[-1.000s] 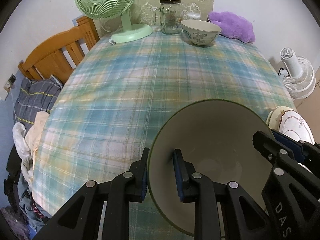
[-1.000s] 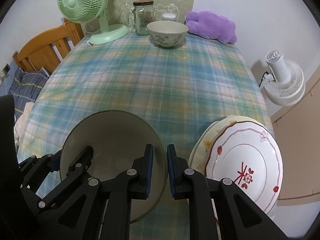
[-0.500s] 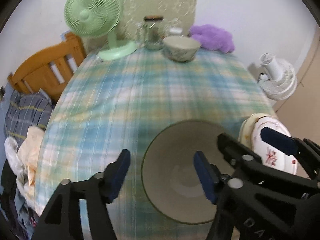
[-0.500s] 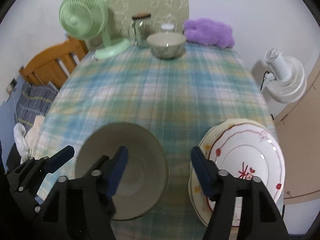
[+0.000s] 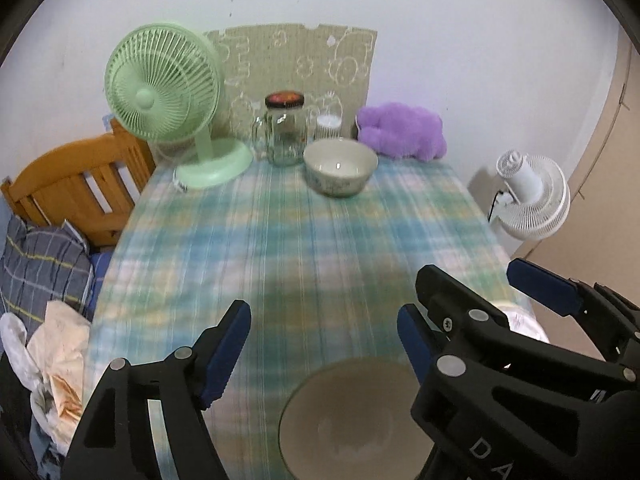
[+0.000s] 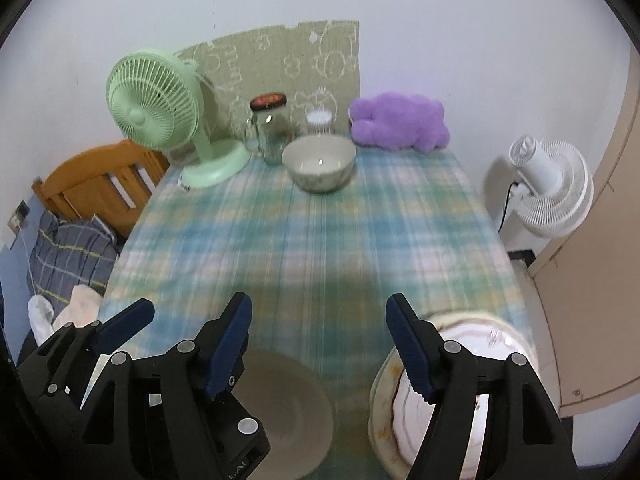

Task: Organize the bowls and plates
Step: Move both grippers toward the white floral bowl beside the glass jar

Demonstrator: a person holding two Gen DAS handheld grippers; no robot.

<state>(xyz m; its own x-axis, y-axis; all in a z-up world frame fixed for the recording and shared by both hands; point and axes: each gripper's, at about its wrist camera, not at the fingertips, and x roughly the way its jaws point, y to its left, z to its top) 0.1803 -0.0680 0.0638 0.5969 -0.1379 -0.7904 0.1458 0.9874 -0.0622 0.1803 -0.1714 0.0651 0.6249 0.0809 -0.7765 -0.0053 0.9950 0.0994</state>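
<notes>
Fingers [image 5: 226, 350] of the left gripper [image 5: 324, 344] are opening over the tabletop [image 5: 304, 248], empty. The right gripper [image 6: 320, 344] is hanging released, its fingers gripping nothing. The bowl [image 5: 352, 424] is sitting free beneath them, beside the plates [image 6: 472, 392].

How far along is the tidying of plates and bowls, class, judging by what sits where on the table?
Done: the plain bowl sits on the tablecloth, near the plate stack.

In hand: nothing. The left claw is opening; the right claw is open. Neither holds anything.

Left: the patterned bowl stands alone at the far end, probably next.
</notes>
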